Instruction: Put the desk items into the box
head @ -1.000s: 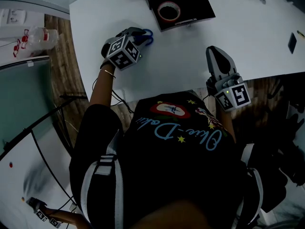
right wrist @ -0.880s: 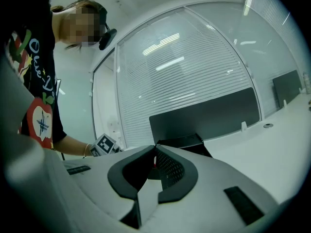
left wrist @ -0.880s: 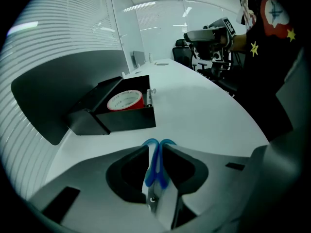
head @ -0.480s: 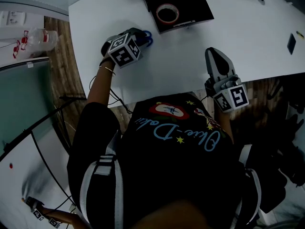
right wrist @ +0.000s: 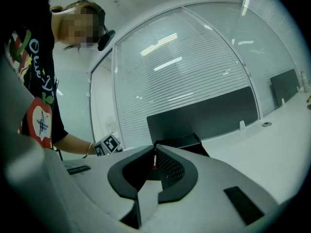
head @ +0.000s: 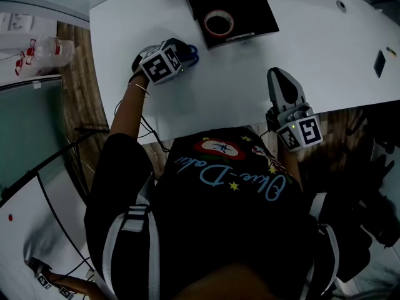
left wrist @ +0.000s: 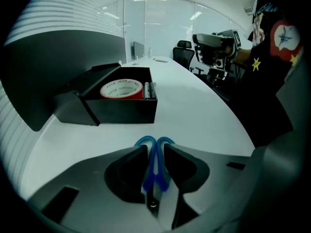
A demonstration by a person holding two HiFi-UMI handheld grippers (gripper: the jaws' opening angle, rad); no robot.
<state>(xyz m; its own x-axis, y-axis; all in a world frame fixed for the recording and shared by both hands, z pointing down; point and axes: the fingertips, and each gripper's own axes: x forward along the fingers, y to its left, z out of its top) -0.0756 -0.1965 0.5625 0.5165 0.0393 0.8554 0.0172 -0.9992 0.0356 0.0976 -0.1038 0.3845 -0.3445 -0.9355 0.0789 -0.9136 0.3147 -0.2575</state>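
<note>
Blue plastic-handled scissors [left wrist: 155, 166] lie flat on the white desk [head: 250, 74], upper left of head view, near the open black box [head: 253, 8]; left gripper [left wrist: 155, 148] jaws, just opening, straddle the handles unpinched; right gripper [right wrist: 154, 155] pressed together, empty; likely light, stiff, slippery; pinch both handles.

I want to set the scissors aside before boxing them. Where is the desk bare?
The widest bare stretch of desk lies in front of the box, between the scissors and the right hand-held gripper. More open desk runs right of the box toward the small black item. It is crowded where the scissors lie close to the box's front.
</note>
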